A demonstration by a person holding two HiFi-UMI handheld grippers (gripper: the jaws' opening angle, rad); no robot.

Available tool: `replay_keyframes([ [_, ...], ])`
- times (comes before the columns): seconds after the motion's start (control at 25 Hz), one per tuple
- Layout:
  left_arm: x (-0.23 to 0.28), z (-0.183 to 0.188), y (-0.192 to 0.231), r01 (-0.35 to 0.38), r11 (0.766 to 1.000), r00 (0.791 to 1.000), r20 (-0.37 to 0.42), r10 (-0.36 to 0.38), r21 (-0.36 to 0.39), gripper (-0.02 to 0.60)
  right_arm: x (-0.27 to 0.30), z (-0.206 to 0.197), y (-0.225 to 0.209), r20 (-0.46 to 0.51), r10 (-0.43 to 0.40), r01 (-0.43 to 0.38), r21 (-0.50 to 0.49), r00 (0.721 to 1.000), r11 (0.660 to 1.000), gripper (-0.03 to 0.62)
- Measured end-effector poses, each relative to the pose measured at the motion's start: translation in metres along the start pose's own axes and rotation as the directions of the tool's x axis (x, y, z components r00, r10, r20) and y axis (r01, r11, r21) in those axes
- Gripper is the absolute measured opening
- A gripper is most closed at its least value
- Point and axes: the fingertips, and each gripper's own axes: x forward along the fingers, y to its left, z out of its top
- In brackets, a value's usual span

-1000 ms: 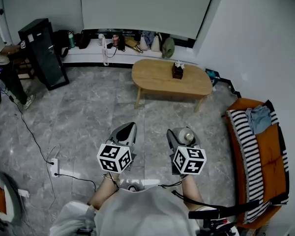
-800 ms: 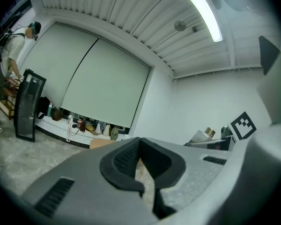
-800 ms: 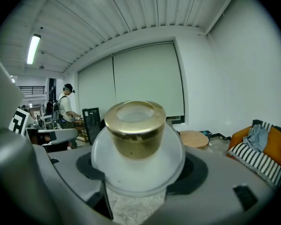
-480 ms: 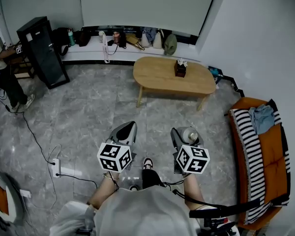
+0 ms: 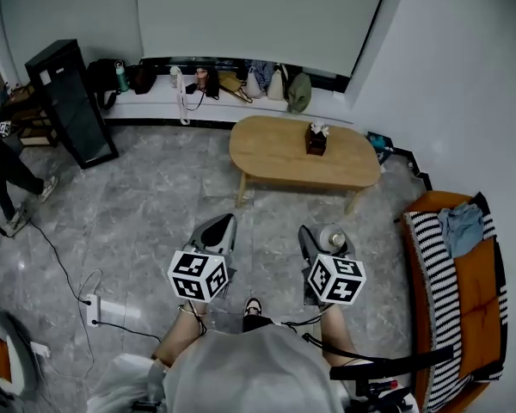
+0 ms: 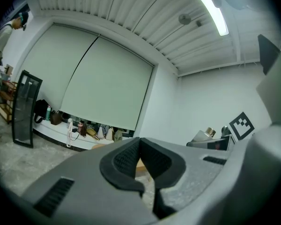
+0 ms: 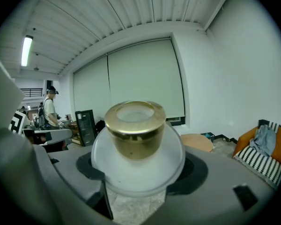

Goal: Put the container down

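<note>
The container [image 7: 136, 139] is a frosted white jar with a gold cap, and my right gripper [image 7: 136, 175] is shut on it with the cap pointing away from me. In the head view the right gripper [image 5: 322, 237] holds the container [image 5: 332, 238] above the grey floor, short of the oval wooden table [image 5: 275, 157]. My left gripper [image 5: 217, 229] hangs beside it at the same height. In its own view the left gripper [image 6: 143, 170] has its dark pads together with nothing between them.
A small dark box [image 5: 316, 138] stands on the table. An orange sofa [image 5: 464, 274] with a striped blanket lines the right wall. A black cabinet [image 5: 69, 101] and a person [image 5: 4, 175] are at far left. A power strip [image 5: 91, 299] and its cable lie on the floor.
Both grippers keep their pose and the right one still holds the container. The table has drawn slightly nearer, my foot shows below, and the person at left has moved further left.
</note>
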Motion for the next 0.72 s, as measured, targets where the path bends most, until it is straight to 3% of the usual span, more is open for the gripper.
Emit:
replay_keyframes([
  [0.72,0.164,0.032,0.03,-0.04,0.999,0.999,0.002,0.04,0.027,0.008,0.136,0.066,-0.086,0.002,0.034,-0.034,-0.011,0.999,0.999,0.353],
])
